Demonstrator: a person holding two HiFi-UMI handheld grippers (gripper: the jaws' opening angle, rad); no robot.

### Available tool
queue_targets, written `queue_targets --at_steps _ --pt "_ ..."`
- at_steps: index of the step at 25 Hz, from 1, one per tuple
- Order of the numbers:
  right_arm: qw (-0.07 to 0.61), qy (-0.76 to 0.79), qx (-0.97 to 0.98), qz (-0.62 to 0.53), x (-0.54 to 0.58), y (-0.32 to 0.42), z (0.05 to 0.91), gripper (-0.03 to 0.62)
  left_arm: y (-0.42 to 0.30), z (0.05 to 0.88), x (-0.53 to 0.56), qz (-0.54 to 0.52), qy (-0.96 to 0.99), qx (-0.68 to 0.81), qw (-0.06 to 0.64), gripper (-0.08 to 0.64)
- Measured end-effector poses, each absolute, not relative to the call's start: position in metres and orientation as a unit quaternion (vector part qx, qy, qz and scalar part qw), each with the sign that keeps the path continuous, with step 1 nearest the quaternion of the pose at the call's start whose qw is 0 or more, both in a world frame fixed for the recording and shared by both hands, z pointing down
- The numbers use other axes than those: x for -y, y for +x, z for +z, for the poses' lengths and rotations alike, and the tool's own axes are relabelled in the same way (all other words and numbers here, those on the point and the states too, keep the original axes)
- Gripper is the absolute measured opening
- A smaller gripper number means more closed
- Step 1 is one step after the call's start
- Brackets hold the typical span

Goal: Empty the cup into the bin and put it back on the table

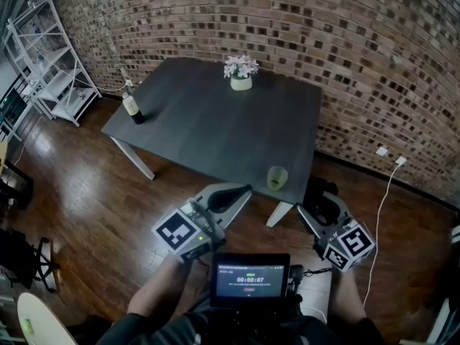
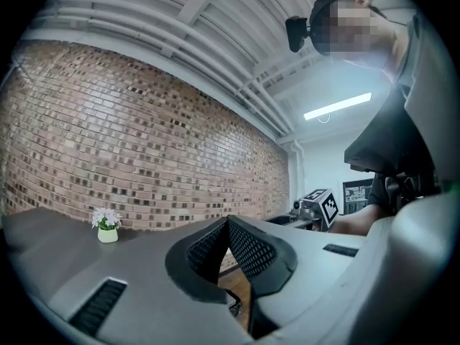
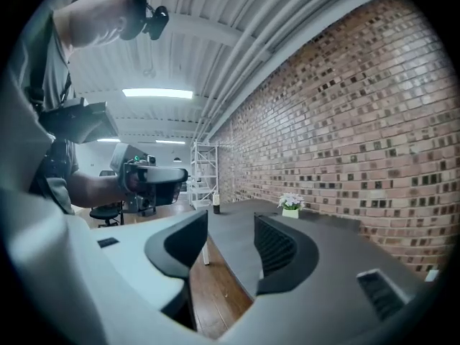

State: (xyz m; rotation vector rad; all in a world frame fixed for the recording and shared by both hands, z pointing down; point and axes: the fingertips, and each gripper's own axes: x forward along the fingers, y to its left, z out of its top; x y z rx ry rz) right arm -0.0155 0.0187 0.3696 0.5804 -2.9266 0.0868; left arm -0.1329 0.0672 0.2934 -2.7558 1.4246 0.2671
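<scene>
- Small screen (image 1: 249,280) at the person's chest, nearest the camera, lit up.
- left gripper (image 1: 243,190) just beyond it. Its fingers (image 2: 251,250) are closed tip to tip w/ nothing btwn them, and the tips are close to the near edge of the surface (image 1: 215,128).
- right gripper (image 1: 321,187) by the near right corner. Its fingers (image 3: 277,246) are parted a moderate way and empty — only the surface edge and wood floor (image 1: 108,200) show thru the gap.
- Green cup (image 1: 277,177) upright on the dark surface, right at the near edge, btwn the two grippers and touching neither.
- Bottle (image 1: 132,108) stands at the left edge, well apart from the cup.
- Pot of flowers (image 1: 241,72) at the far edge — nr the brick wall (image 1: 374,49).
- White shelf rack (image 1: 50,56) on the floor in the far left corner.
</scene>
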Motion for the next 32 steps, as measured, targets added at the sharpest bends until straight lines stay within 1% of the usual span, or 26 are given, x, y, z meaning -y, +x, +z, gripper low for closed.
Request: queue_targets --at_steps 3,5,8,9,10,11,19,20,21,32 --pt "0.087 0.176 0.980 0.033 -0.001 -0.017 0.379 0.210 -0.128 0.298 -0.046 0.084 -0.882 -0.464 0.006 -0.009" --pt "0.095 0.161 0.982 0.037 0.010 -0.018 0.388 0.261 -0.125 0.301 -0.034 0.083 -0.880 -0.468 0.001 -0.009" --pt "0.104 0.150 0.982 0.039 0.027 -0.021 0.404 0.265 -0.124 0.311 -0.018 0.071 -0.876 -0.478 0.001 -0.009" --pt "0.108 0.150 0.982 0.042 0.034 -0.022 0.412 0.288 -0.124 0.314 -0.013 0.069 -0.875 -0.480 -0.001 -0.009" --pt "0.112 0.150 0.981 0.048 0.039 -0.024 0.421 0.337 -0.125 0.318 -0.010 0.068 -0.875 -0.480 -0.003 -0.009" --pt "0.115 0.152 0.980 0.054 0.042 -0.026 0.429 0.347 -0.126 0.321 -0.007 0.066 -0.875 -0.479 -0.006 -0.009" --pt "0.137 0.189 0.970 0.064 0.077 -0.042 0.495 0.354 -0.146 0.354 0.018 0.065 -0.877 -0.475 -0.018 -0.009" --pt "0.140 0.193 0.969 0.068 0.081 -0.044 0.505 0.417 -0.149 0.358 0.021 0.065 -0.877 -0.476 -0.018 -0.009" --pt "0.143 0.195 0.968 0.071 0.085 -0.045 0.515 0.426 -0.153 0.361 0.024 0.066 -0.876 -0.477 -0.018 -0.009" --pt "0.141 0.199 0.967 0.069 0.118 -0.063 0.585 0.428 -0.179 0.410 0.060 0.065 -0.875 -0.481 -0.009 -0.009"
